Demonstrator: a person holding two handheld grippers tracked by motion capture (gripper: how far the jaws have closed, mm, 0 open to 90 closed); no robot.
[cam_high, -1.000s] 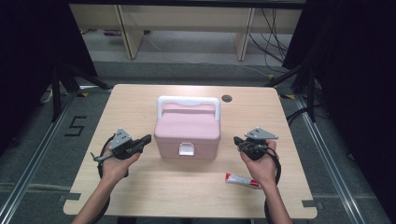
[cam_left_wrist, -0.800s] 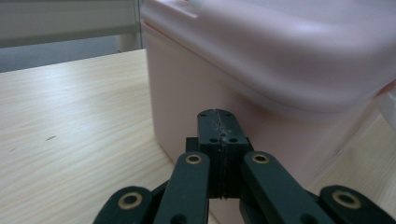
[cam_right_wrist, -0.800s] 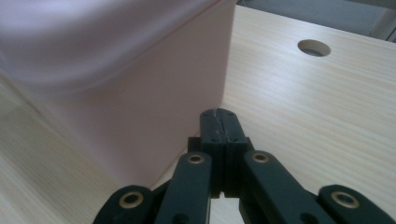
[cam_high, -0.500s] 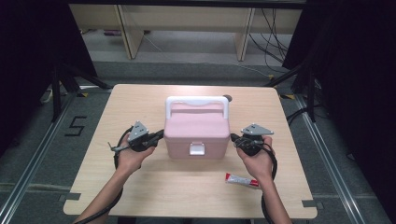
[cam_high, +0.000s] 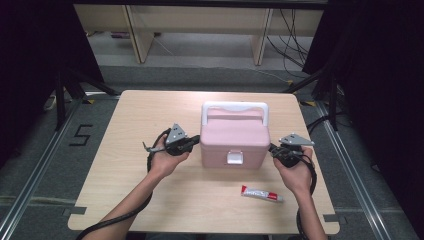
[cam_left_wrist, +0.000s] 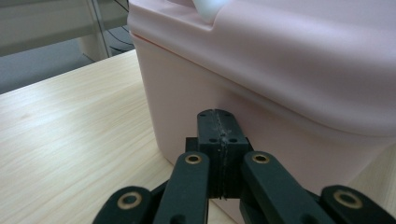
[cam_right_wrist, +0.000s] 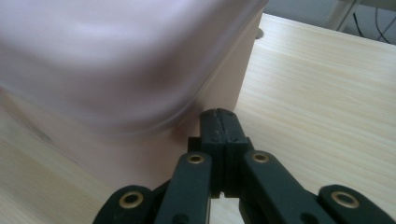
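Observation:
A pink plastic box (cam_high: 235, 140) with a white handle (cam_high: 234, 107) and a white front latch (cam_high: 234, 158) stands on the wooden table (cam_high: 130, 125), lid down. My left gripper (cam_high: 198, 141) is shut, its tips against the box's left side; the left gripper view has the pressed-together jaws touching the box's wall (cam_left_wrist: 187, 88) below the lid rim. At the box's right side my right gripper (cam_high: 272, 148) is shut too, and in the right gripper view its closed jaws meet the box's lower corner (cam_right_wrist: 219, 84). Neither holds anything.
A small red and white tube (cam_high: 261, 193) lies on the table in front of the box, near my right hand. A small dark hole (cam_right_wrist: 259, 32) sits in the tabletop behind the box. Shelving legs and cables stand beyond the table's far edge.
The box has slid to the right across the table. My left gripper moved right with it against its left side; the right gripper came in against the box's right side.

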